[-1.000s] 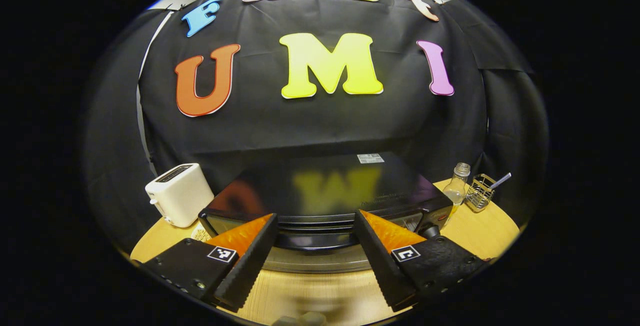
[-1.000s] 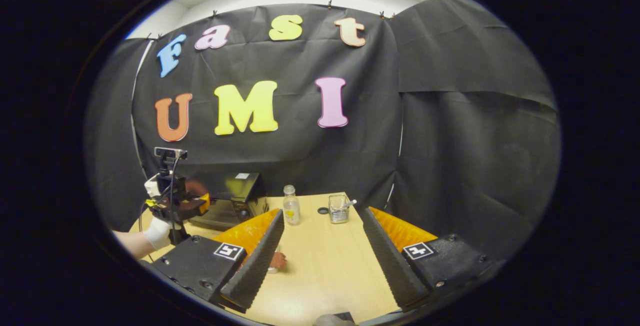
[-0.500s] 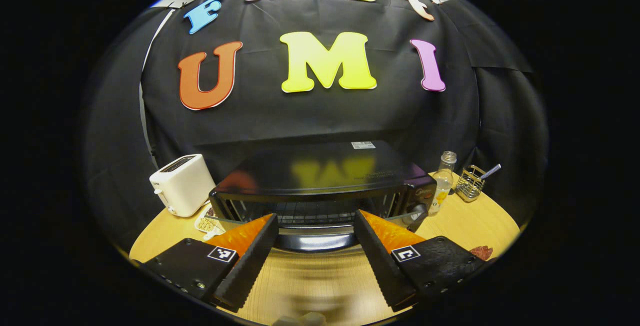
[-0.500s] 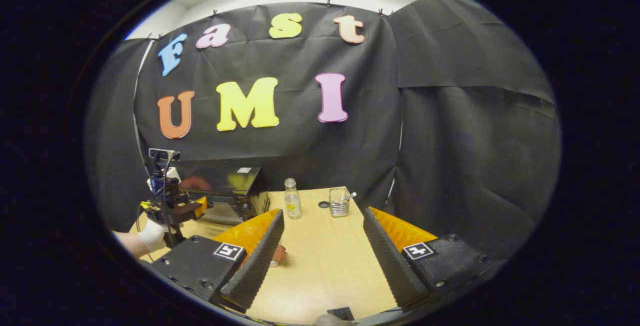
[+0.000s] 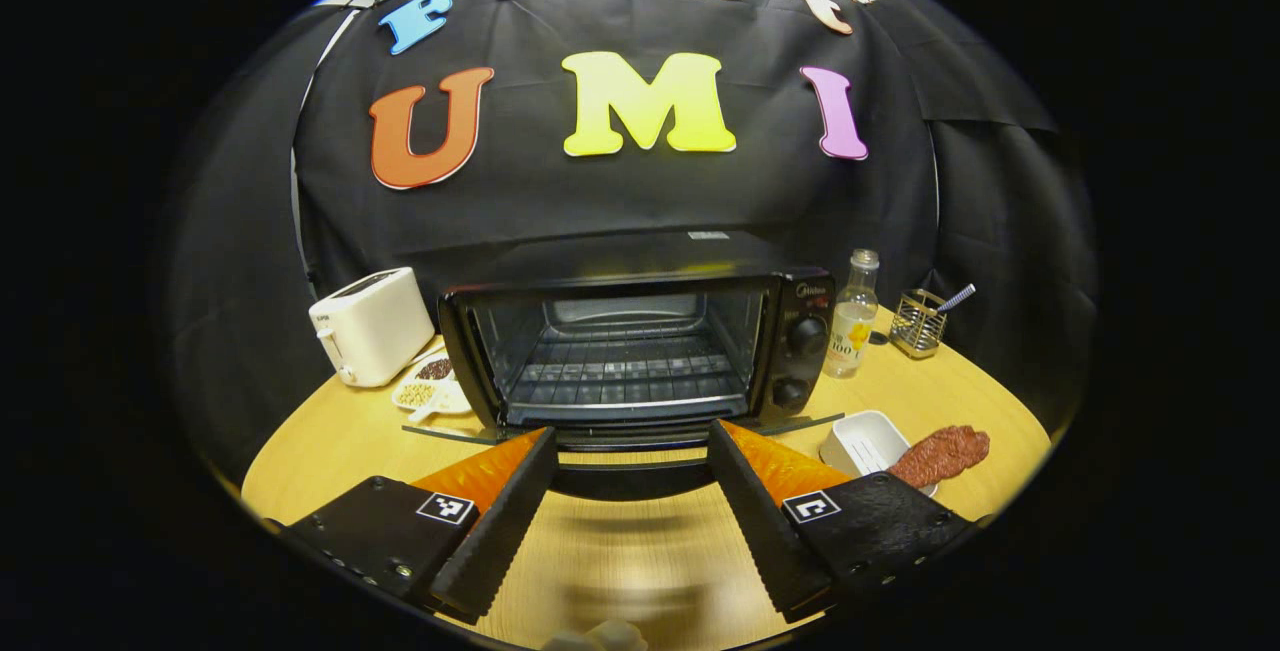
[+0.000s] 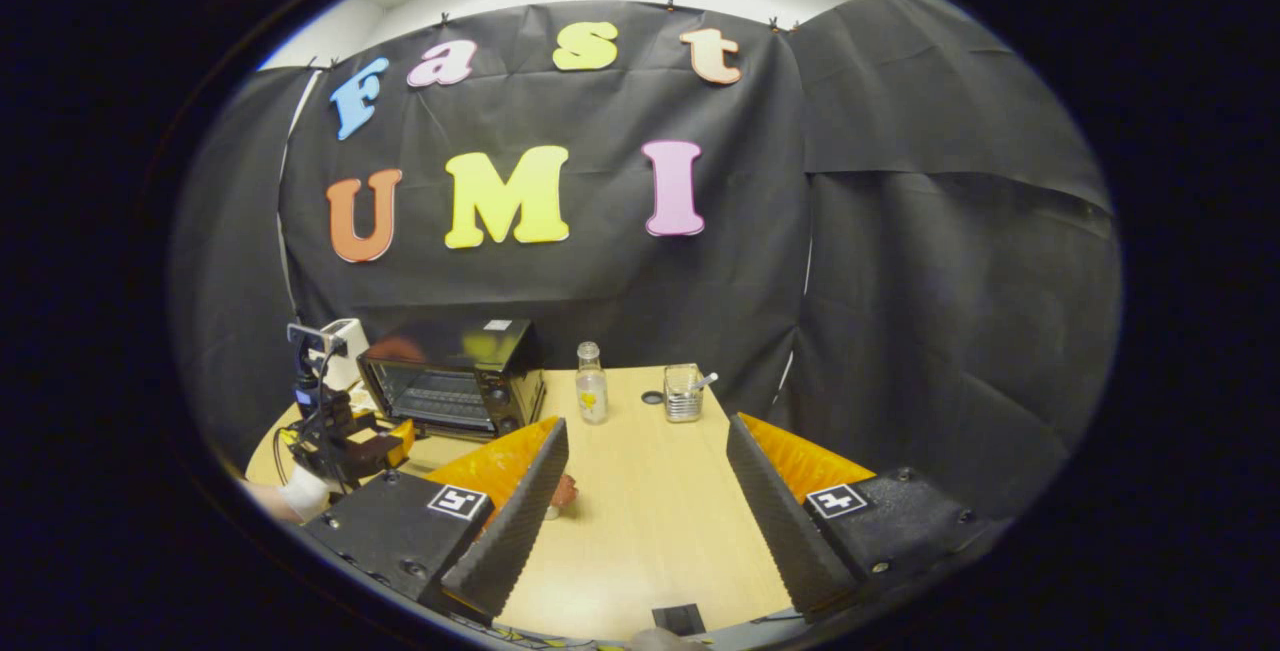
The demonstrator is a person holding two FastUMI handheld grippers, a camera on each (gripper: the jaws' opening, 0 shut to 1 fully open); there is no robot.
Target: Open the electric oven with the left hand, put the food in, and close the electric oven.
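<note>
Oven (image 5: 630, 351) door lies flat; both grippers' jaws gape empty; right gripper (image 6: 640, 501) should pinch meat (image 5: 940, 453) centrally

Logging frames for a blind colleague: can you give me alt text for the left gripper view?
The black electric oven stands open, its door folded down and wire rack bare, with the left gripper open just before it. A white toaster sits at left; a bottle, white dish and reddish food at right.

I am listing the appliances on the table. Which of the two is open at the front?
The black oven: its door is folded down, so the rack inside shows. The white toaster, left of it, has only slots on top.
</note>
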